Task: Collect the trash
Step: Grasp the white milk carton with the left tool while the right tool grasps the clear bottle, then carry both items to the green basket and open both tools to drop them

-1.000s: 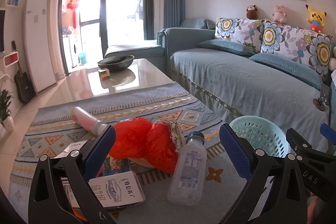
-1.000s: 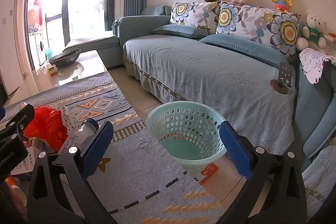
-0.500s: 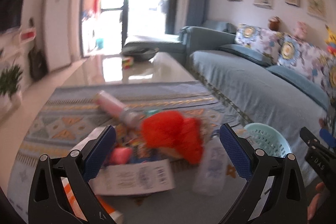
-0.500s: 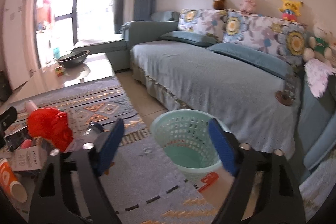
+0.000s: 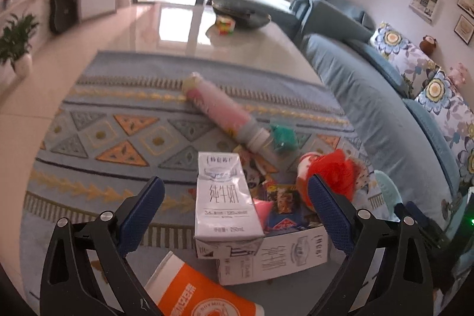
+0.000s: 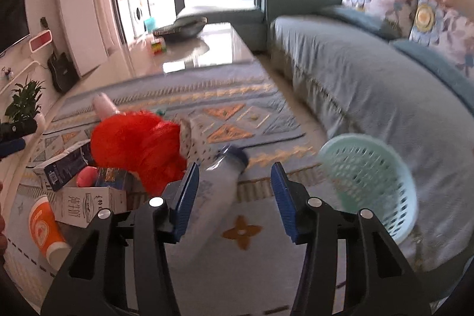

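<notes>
Scene: living-room rug (image 5: 97,135) strewn w/ trash, seen from two handheld tongs; sofa (image 6: 370,85) to the right.

Left tongs (image 5: 234,206): blue pads spread wide, gripping nothing. White milk carton (image 5: 225,197) sits right btwn the pads, long side pointing away, stacked on a second carton (image 5: 281,256). No contact visible.

Orange cup (image 5: 201,295): on its side, just below the cartons, nearest the camera.

Pink bottle (image 5: 222,111): lying on the rug well beyond the cartons, cap toward them, green scrap (image 5: 283,138) by the cap.

Red bag (image 5: 334,176): crumpled, just past the left tongs' right pad.

Right tongs (image 6: 232,197): pads apart but narrower than the left pair, nothing clamped. Clear plastic bottle (image 6: 219,191) w/ dark cap lies at an angle, body hard by the left pad; touching or not, cannot tell (motion blur).

Basket (image 6: 373,182): pale green, perforated, tipped toward camera, off to the right of the right tongs, near the sofa edge.

Step, likely: closing in on a pick, carton for left, bottle for right.

Doing it well: centre pads across the narrow width, mid-body; for the carton, squeeze only the top one so the lower stays put; for the bottle, light pressure, thin plastic prob. buckles or rolls.
</notes>
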{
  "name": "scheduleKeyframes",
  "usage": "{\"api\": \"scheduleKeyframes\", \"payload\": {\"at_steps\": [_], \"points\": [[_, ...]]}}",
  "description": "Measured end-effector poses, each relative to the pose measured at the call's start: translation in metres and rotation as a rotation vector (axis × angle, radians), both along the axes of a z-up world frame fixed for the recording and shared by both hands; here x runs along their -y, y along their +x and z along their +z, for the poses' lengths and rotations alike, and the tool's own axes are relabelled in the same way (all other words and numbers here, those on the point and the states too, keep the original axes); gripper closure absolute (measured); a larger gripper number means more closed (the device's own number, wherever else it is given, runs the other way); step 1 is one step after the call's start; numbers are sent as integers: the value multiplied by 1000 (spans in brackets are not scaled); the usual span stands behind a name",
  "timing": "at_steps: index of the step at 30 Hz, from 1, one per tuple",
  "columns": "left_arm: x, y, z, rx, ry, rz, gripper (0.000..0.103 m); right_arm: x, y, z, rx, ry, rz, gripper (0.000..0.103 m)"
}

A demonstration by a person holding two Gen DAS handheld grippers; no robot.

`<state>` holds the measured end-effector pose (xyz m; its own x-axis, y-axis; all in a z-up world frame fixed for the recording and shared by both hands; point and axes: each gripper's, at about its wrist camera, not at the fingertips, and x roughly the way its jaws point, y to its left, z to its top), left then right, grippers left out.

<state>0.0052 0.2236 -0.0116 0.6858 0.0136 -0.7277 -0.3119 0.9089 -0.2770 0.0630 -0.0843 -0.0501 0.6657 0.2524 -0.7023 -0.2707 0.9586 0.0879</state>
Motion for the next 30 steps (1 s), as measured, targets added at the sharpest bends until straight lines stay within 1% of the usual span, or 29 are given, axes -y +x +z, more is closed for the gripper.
{"api": "scheduleKeyframes", "payload": {"at_steps": [2,3,5,8,10,11,13,15,17,18,19,23,25,27,28,29,30], "points": [[-1,10,-12,-35,-28,-33,11,-8,3,-6,-30,13,8,54],[0,14,-16,-51,-26,-33,11,-14,5,-9,-44,12,13,48],[0,23,-27,-108,-8,-25,14,-25,8,-14,-68,-5,20,44],[0,33,-38,-164,-10,-32,15,-33,11,-21,-102,-21,41,43],[1,38,-45,-199,-5,-32,16,-39,15,-29,-145,-20,54,42],[2,40,-49,-216,-1,-33,20,-42,16,-32,-164,-20,56,42],[2,43,-54,-242,-4,-31,21,-47,19,-40,-199,-36,60,39],[1,44,-61,-258,-28,-30,35,-52,20,-46,-207,-80,56,38],[4,45,-66,-271,-23,-31,40,-52,20,-49,-209,-77,57,37],[5,43,-68,-273,-7,-29,45,-51,21,-50,-214,-70,56,37],[7,42,-69,-275,9,-29,47,-50,21,-51,-222,-63,55,37],[11,34,-66,-244,37,-38,49,-40,26,-63,-306,-46,25,37],[15,33,-63,-233,58,-40,49,-34,29,-70,-346,-19,20,37],[17,29,-58,-202,72,-32,49,-28,31,-76,-385,7,15,38],[18,27,-56,-184,71,-29,49,-27,32,-76,-383,12,12,40],[20,26,-53,-166,68,-26,49,-25,31,-73,-369,5,8,47],[20,25,-49,-152,67,-21,50,-24,31,-72,-360,2,3,48]]}}
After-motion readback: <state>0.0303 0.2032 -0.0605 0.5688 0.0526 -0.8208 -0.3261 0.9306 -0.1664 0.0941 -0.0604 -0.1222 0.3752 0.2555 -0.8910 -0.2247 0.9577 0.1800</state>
